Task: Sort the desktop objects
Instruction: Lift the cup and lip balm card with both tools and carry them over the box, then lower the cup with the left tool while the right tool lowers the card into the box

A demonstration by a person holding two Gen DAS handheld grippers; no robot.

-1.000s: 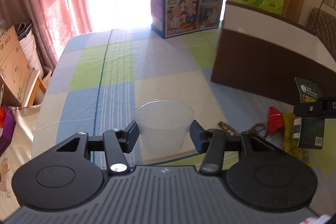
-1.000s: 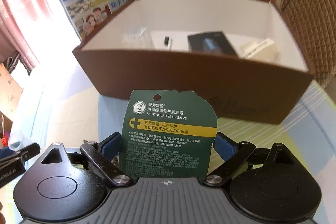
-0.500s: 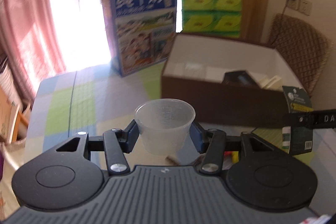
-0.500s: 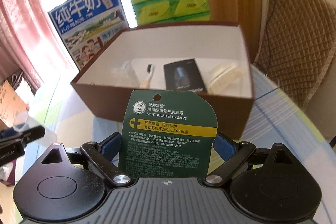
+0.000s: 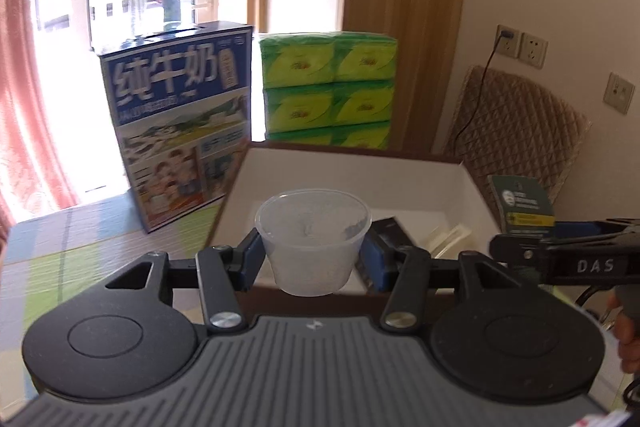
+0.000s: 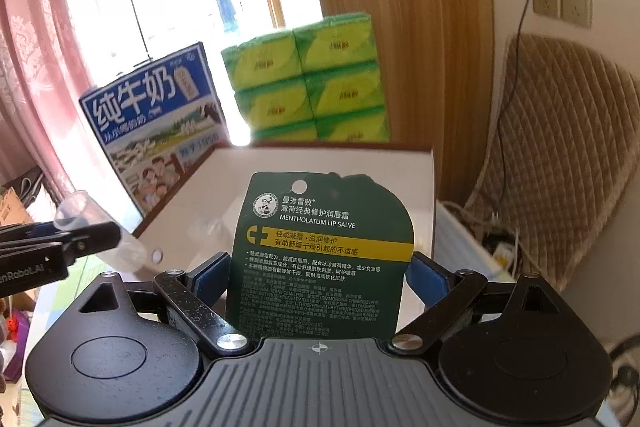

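My left gripper (image 5: 314,259) is shut on a clear plastic cup (image 5: 313,241), held upright above the near wall of the brown box (image 5: 320,301) with a white inside. My right gripper (image 6: 318,277) is shut on a dark green lip salve card (image 6: 324,259), held upright over the same box (image 6: 208,171). In the left wrist view the right gripper (image 5: 560,259) and its card (image 5: 522,205) hang at the right, level with the cup. The right wrist view shows the cup (image 6: 100,231) at the left. A black item (image 5: 394,231) and a white item (image 5: 452,237) lie in the box.
A blue milk carton box (image 5: 180,131) and a stack of green tissue packs (image 5: 328,87) stand behind the brown box. A quilted chair (image 6: 560,155) is at the right, with wall sockets (image 6: 560,3) above. Pink curtains (image 5: 16,87) hang at the left. A checked tablecloth (image 5: 60,247) covers the table.
Both grippers have risen and moved forward, from in front of the brown box to above it, with the cup and the card still held. The box's inside now lies under them.
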